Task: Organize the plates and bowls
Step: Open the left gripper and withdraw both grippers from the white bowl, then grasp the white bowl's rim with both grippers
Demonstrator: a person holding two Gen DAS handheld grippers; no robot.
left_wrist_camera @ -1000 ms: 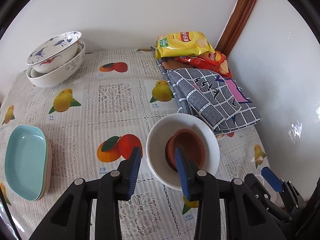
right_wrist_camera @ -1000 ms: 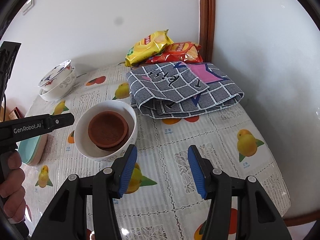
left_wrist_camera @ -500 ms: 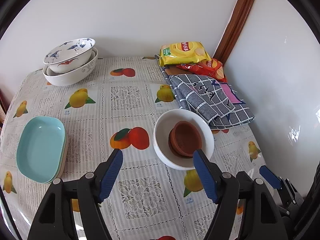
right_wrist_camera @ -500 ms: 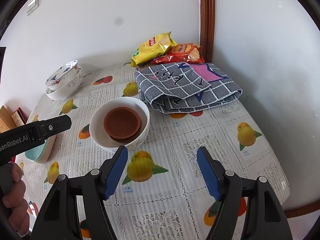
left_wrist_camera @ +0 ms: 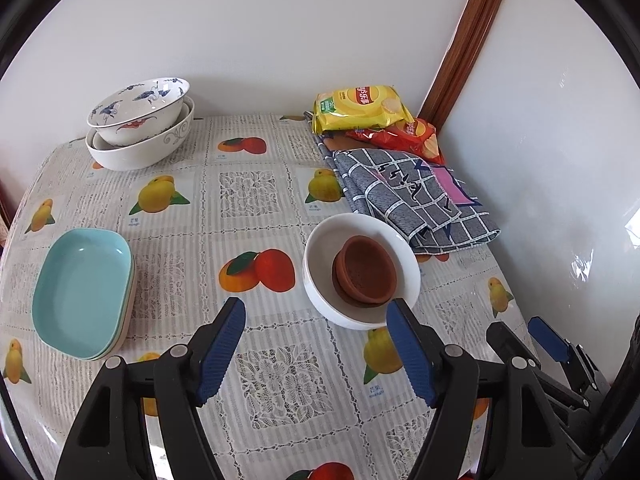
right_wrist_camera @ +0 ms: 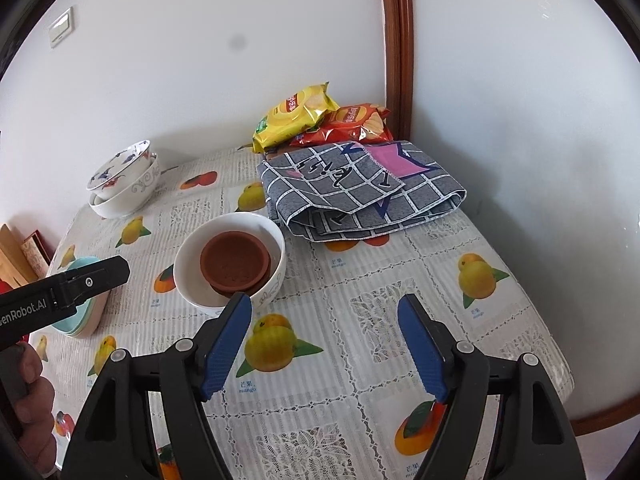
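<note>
A white bowl (left_wrist_camera: 314,264) stands mid-table with two nested brown clay bowls (left_wrist_camera: 366,270) inside it. My left gripper (left_wrist_camera: 315,305) hangs open just short of the bowl's near rim, with nothing between its fingers. In the right wrist view the same white bowl (right_wrist_camera: 188,268) and brown bowls (right_wrist_camera: 234,258) lie ahead to the left. The jaws of my right gripper (right_wrist_camera: 324,300) are opening over bare tablecloth and hold nothing. Patterned bowls (left_wrist_camera: 140,124) are stacked at the back left. Teal oval plates (left_wrist_camera: 82,284) are stacked at the left edge.
A folded grey checked cloth (left_wrist_camera: 412,200) lies right of the white bowl, with a yellow snack bag (left_wrist_camera: 360,110) and a red one (left_wrist_camera: 400,136) behind it in the corner. Walls close the back and right. A person's hand (right_wrist_camera: 32,420) holds the left gripper.
The left gripper let go of the white bowl's rim, opened wide and drew back. The right gripper also opened wider and backed away slightly. The bowls stayed in place.
</note>
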